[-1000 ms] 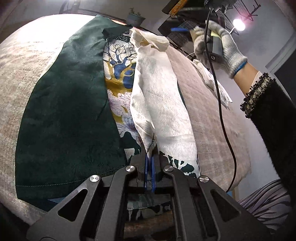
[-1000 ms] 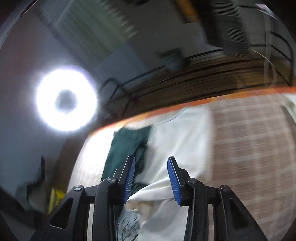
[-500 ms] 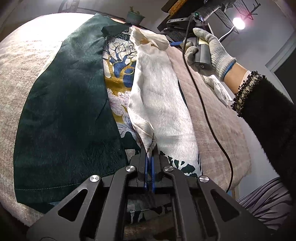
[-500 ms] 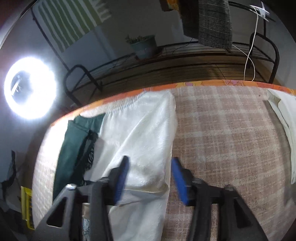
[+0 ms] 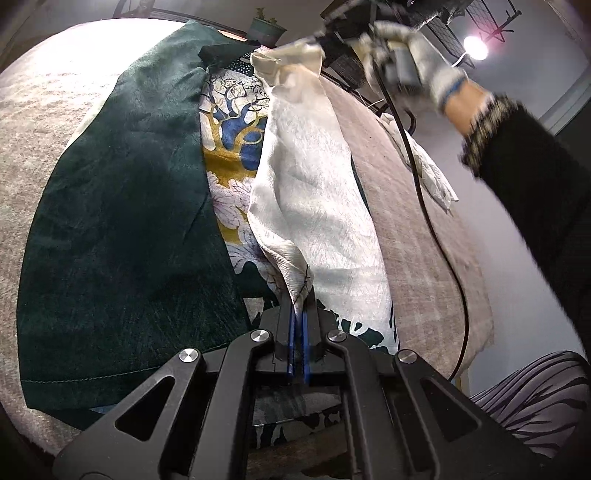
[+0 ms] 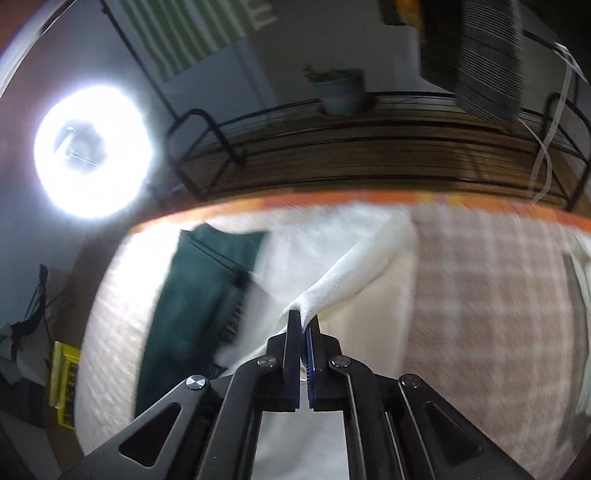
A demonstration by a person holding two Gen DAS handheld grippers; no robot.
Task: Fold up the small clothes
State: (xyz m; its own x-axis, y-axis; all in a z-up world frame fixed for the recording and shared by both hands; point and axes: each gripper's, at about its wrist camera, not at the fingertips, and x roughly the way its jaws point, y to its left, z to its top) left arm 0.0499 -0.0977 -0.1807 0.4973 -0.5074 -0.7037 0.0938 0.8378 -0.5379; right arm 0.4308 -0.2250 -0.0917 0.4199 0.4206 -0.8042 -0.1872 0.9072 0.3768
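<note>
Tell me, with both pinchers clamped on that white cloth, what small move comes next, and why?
Probably lift both ends together and carry the raised edge sideways to fold it. The left gripper pinches the near corner of the white cloth, the right gripper the far one, so it hangs stretched between them.

No readable text, label, brand, number or sign in either view. Printed cloth (image 5: 236, 122) in the left wrist view carries only a tree and flower pattern, no lettering. Yellow object (image 6: 65, 387) at the left edge of the right wrist view has dark marks on it, too small and blurred to read. Striped hanging cloth (image 6: 192, 33) shows green and white bands only.
</note>
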